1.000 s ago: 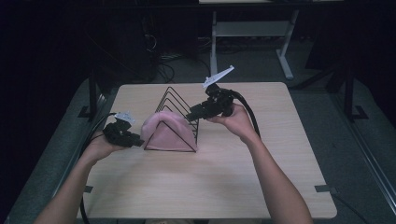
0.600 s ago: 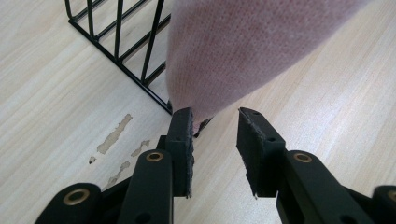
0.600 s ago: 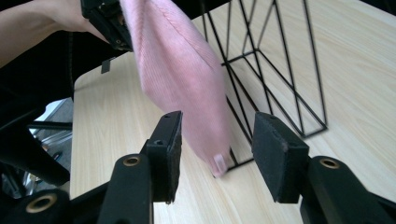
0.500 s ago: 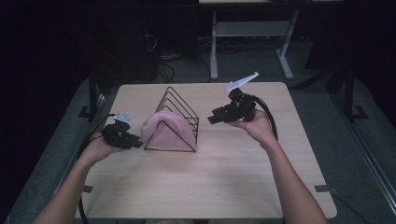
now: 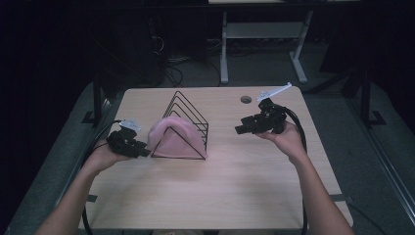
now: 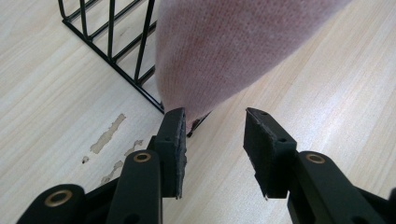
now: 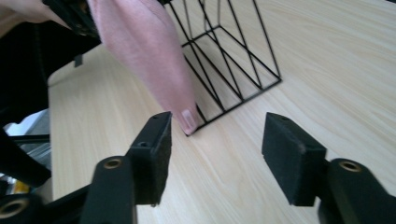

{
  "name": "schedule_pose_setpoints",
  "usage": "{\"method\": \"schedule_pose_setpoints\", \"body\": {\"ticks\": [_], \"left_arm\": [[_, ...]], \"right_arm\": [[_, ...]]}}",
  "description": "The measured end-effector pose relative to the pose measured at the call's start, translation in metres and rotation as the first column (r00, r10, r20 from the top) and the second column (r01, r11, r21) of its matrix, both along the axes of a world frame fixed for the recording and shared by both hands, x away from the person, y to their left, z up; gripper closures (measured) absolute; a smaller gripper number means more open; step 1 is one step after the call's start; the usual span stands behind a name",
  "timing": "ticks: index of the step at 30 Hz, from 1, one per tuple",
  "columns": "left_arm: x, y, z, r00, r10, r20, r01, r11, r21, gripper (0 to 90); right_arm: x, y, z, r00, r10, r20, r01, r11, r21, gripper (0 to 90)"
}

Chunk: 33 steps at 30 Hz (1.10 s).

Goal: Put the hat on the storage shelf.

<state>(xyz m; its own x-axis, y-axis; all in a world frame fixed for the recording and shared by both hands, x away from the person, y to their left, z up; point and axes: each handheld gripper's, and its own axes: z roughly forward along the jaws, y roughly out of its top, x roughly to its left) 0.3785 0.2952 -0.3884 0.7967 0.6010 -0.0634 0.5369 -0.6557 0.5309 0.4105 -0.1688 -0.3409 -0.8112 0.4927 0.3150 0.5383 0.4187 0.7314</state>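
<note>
A pink knitted cloth [image 5: 175, 137] drapes over the front of a black wire triangular rack [image 5: 188, 120] in the middle of the table. My left gripper [image 5: 143, 152] sits at the rack's left front corner, open, with the cloth's lower edge [image 6: 210, 60] just beyond its fingertips and nothing between them. My right gripper [image 5: 241, 130] hovers to the right of the rack, open and empty, pointing toward the rack [image 7: 233, 60] and the cloth [image 7: 149, 51].
The wooden table [image 5: 244, 186] has a round cable hole [image 5: 245, 99] at the back right. Worn patches [image 6: 108, 135] mark the wood by the left gripper. A white desk frame [image 5: 264, 34] stands behind the table on the dark floor.
My right gripper has drawn back from the rack, moving right and toward the table's near side. The left gripper has stayed at the rack's left corner.
</note>
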Motion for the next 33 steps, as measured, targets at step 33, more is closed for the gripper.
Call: {"method": "schedule_pose_setpoints", "body": {"ticks": [33], "left_arm": [[-0.011, 0.011, -0.005, 0.9974, 0.071, -0.007, -0.072, 0.9964, -0.045, 36.3]], "right_arm": [[-0.025, -0.059, -0.036, 0.9869, -0.154, -0.049, 0.153, 0.988, -0.031, 30.1]]}}
